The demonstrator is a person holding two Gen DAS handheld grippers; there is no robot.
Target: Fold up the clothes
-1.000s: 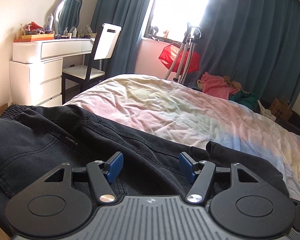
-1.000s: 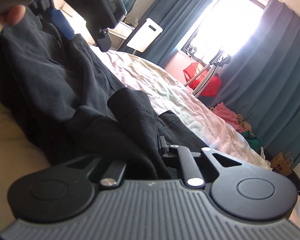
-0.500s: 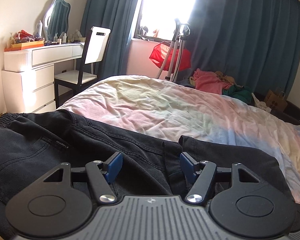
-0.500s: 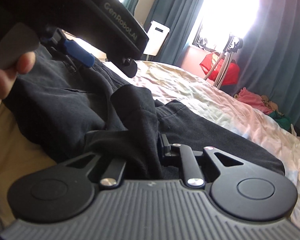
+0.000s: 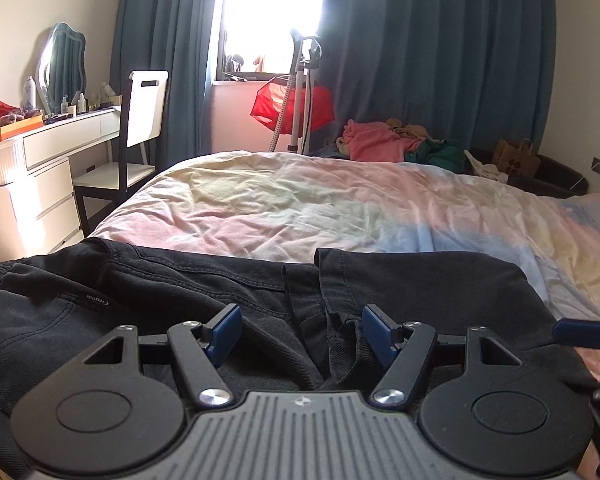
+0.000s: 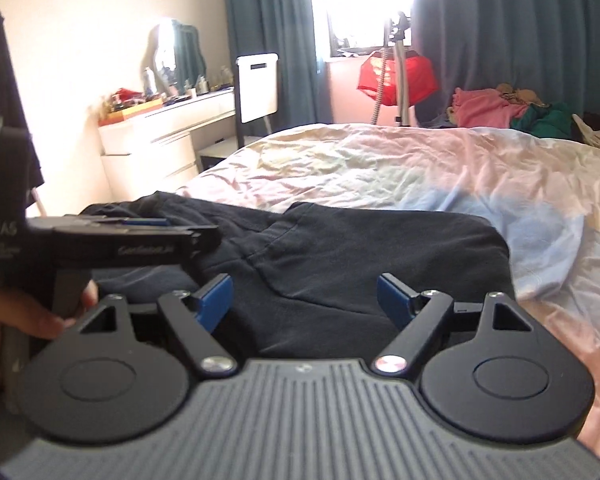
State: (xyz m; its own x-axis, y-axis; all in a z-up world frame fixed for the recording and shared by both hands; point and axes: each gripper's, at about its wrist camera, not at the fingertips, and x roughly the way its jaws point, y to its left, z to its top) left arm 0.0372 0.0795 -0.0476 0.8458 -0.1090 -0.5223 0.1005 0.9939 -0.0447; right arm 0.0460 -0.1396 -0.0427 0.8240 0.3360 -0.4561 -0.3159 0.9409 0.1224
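1. Bed [image 5: 300,200], pastel duvet, fills the centre.
2. Black jeans [image 5: 160,292], spread flat at the bed's 6 o'clock edge.
3. Right gripper [image 6: 304,300]: fingers just opened wide, empty, above the jeans.
4. Left gripper [image 5: 302,334]: fingers apart, gripping nothing.

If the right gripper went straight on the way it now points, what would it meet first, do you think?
Most likely the black trousers on the bed: the right gripper, jaws just opened and empty, points slightly downward over them. Depth is unclear, so the exact spot is uncertain.
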